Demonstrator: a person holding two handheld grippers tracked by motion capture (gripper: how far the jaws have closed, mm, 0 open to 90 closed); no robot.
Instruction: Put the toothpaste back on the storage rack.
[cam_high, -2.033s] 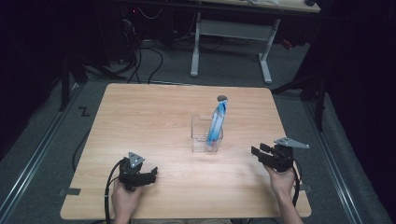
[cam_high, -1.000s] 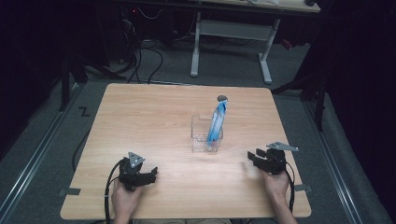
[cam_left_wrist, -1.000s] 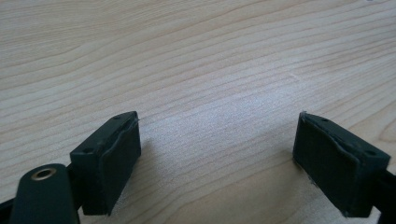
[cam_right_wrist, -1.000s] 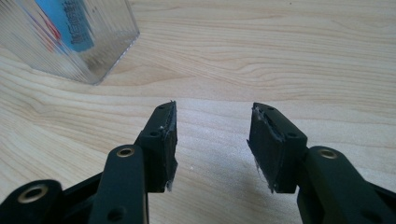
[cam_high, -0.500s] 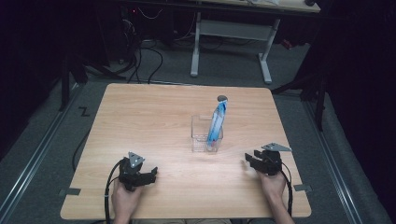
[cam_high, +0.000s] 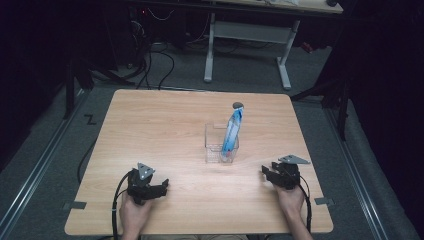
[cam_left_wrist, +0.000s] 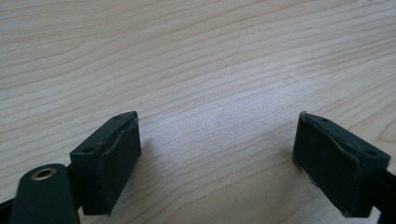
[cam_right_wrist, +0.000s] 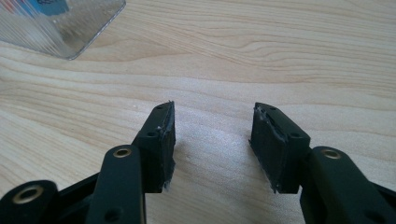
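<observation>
Toothpaste tube (cam_high: 231, 133) is standing tilted in the clear plastic holder (cam_high: 215, 148) near the middle of the surface (cam_high: 165, 120), leaning up toward 12 o'clock with its dark cap at the top. Nothing is touching it.

What's changed: your right gripper (cam_high: 269, 174) has slid in from the 4 o'clock edge over the last couple of seconds and now sits lower and a bit closer to the holder, which is up at about 10 o'clock from it. Its fingers (cam_right_wrist: 161, 135) have just been opening a little more, and in the right gripper view they're apart with only bare wood between them; a corner of the holder shows at the upper left of that view. Your left gripper (cam_high: 161, 188) hasn't budged, parked at about 7 o'clock of the holder, fingers (cam_left_wrist: 112, 154) wide apart over plain wood.

So my read is you're either setting up a reach for the tube with the right hand, or settling both hands at rest with the tube already in place. Can't tell which from this. Either way the tube looks steady enough in there.
</observation>
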